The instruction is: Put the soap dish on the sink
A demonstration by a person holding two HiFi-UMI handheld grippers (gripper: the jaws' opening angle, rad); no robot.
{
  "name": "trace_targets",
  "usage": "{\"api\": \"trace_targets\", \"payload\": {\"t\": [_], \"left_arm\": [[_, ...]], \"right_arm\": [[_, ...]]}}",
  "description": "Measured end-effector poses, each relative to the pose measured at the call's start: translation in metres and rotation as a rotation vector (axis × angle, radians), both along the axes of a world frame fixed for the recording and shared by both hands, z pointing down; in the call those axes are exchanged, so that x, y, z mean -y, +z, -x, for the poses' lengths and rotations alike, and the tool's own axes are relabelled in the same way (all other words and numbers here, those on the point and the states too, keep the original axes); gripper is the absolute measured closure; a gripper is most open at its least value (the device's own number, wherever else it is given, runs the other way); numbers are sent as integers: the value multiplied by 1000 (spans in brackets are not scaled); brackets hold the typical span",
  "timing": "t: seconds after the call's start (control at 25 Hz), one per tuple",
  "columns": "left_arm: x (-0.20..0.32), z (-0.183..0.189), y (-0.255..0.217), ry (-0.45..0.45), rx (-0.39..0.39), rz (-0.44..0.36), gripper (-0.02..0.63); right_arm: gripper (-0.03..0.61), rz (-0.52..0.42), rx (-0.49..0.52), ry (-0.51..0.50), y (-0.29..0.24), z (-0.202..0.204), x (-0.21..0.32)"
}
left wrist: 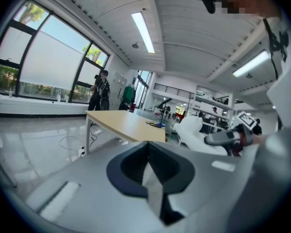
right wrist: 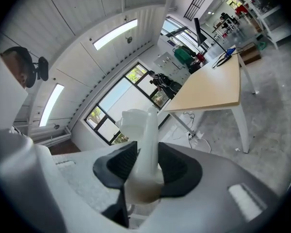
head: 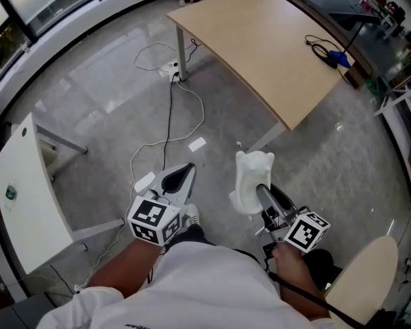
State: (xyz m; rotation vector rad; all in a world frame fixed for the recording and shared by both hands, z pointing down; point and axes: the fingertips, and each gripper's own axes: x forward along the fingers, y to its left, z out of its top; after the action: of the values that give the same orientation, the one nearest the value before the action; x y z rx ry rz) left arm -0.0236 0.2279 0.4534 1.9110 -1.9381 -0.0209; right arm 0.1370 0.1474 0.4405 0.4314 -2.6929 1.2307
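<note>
Person is standing with both tools held out front, low by the torso. Left tongs are sitting pressed together with nothing in them, so that hand is just idling as the spare.

Right tongs are clamping the soap dish by its lower edge. The white dish is standing upright ahead of the jaws, in the air over the floor. Gripping edge-on is probably giving the pads a thin wall to bite.

Just beyond, a white cable is trailing across the floor to a socket block by the leg of the tan counter. That counter is carrying only a black cord and a blue item at its far end.

No sink is showing in any view, so I'm reading the dish as in transit, placement not started. Risk: dish slipping out of that edge grip.
</note>
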Motion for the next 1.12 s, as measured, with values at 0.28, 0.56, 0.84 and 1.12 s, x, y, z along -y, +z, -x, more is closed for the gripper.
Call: {"api": "trace_targets", "payload": {"t": [0.28, 0.56, 0.84, 1.12], "left_arm": [[5, 64, -5, -58, 19, -30, 605], [11, 103, -9, -90, 18, -27, 606], [23, 118, -5, -114, 6, -17, 606], [49, 146, 1, -158, 5, 5, 604]], "right_arm": [[440, -38, 13, -46, -10, 66, 18], [440, -42, 28, -68, -17, 110, 32], [440, -16, 24, -91, -8, 132, 48], [440, -2, 22, -146, -1, 171, 84]]}}
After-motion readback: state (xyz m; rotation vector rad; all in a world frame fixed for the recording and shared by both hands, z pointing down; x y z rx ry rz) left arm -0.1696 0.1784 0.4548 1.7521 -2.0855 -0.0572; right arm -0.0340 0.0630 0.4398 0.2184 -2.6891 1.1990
